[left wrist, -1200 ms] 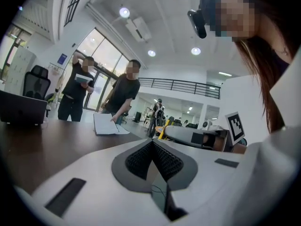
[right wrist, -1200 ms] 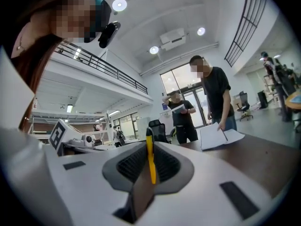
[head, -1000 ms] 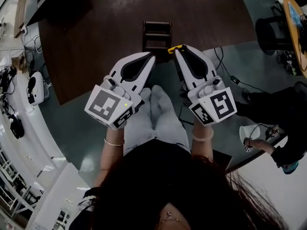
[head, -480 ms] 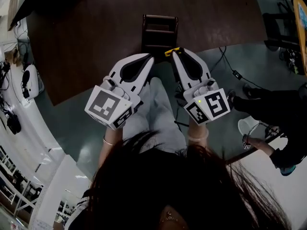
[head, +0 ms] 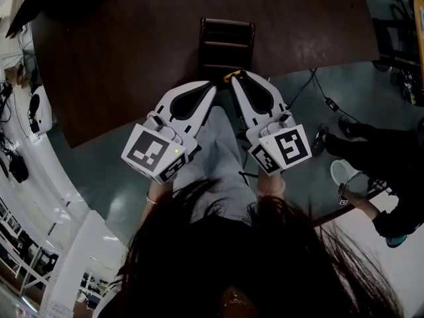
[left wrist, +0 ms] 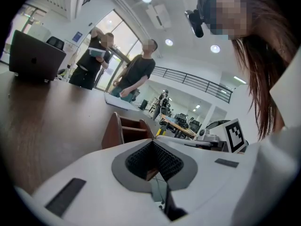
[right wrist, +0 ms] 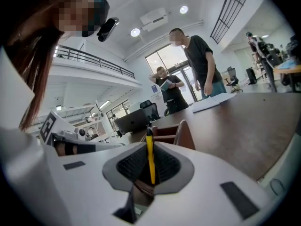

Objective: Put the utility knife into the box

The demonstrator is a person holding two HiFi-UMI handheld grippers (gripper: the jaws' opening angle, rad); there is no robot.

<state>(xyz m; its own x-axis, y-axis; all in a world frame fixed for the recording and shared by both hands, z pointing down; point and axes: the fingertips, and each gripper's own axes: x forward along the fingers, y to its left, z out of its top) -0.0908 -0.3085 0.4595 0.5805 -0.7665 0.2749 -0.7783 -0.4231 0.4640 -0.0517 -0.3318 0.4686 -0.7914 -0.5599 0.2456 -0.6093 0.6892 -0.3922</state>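
Observation:
A dark wooden box [head: 226, 42] with open compartments stands at the near edge of the brown table [head: 132, 38]. My right gripper [head: 234, 79] is shut on a yellow utility knife [head: 232, 75] just short of the box's near wall. In the right gripper view the utility knife [right wrist: 150, 154] stands upright between the pads, with the box [right wrist: 171, 131] right behind it. My left gripper [head: 213, 83] is beside the right one, shut with nothing in it. The left gripper view shows the box [left wrist: 127, 128] just beyond my left gripper [left wrist: 153, 142].
A laptop [left wrist: 35, 55] and papers [right wrist: 214, 102] lie farther out on the table, where two people stand. Cables [head: 318, 91] run over the floor at right, near a seated person [head: 384, 151]. My lap is under both grippers.
Both grippers have moved forward and closer together, up to the box's near side. The yellow knife stays held in the right gripper.

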